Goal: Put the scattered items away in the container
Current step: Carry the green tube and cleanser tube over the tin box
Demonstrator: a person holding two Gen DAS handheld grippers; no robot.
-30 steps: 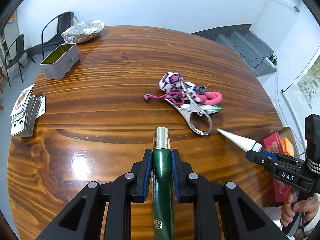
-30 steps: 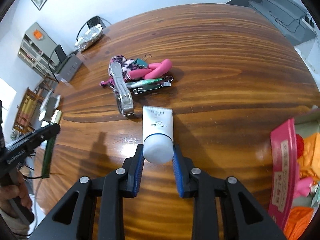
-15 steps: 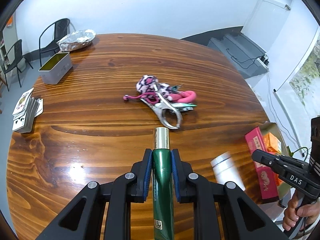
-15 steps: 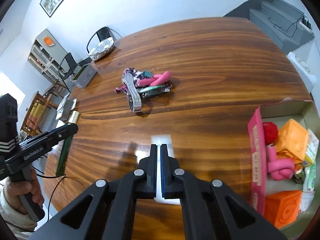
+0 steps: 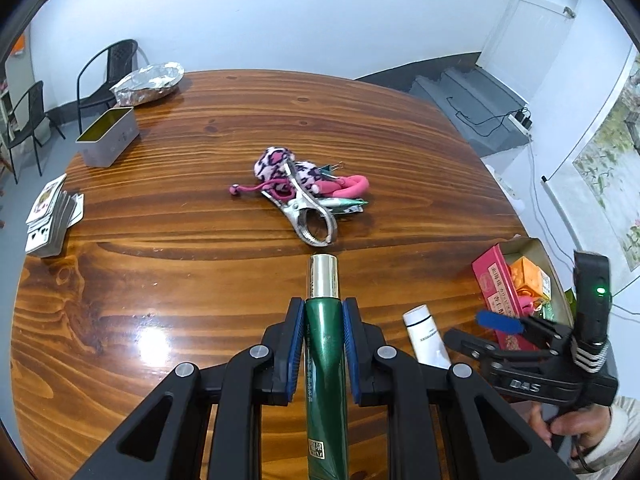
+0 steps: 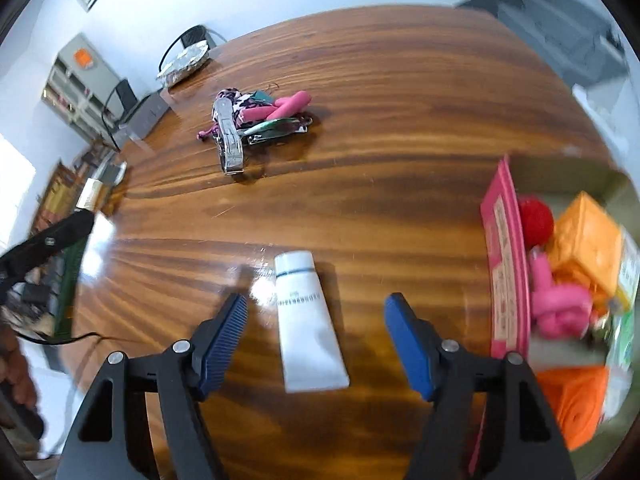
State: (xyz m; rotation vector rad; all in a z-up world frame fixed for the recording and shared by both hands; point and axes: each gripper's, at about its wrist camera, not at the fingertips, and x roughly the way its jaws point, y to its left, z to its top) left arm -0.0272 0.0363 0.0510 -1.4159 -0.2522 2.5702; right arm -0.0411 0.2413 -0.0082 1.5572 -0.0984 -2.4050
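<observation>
Right gripper: jaws opening, blue pads spread wide to either side of white tube, touching neither flank; tube flat on wooden table, cap end pointing away, just left of cardboard box and still outside it. Left gripper: pressed together on green tube, gold cap jutting past the fingertips, held above the tabletop, not yet over the box. Further out, near the table's middle: small heap of leftovers, with leopard-print pouch, pink bendy stick, silver clamp, nail clipper and a binder clip tangled together, well apart from the box. Inside the box already: red ball, orange blocks, a knotted pink piece, some green-and-white packets. At the far left edge: playing cards, grey tin and foil-wrapped dish, unclear whether part of the job. Judged progress: somewhere past halfway, with several pieces boxed, two tubes out and near the box, the central heap untouched. Left to do, by this reading: white tube lifted over the box wall, green tube dropped in, then the heap cleared piece by piece.
</observation>
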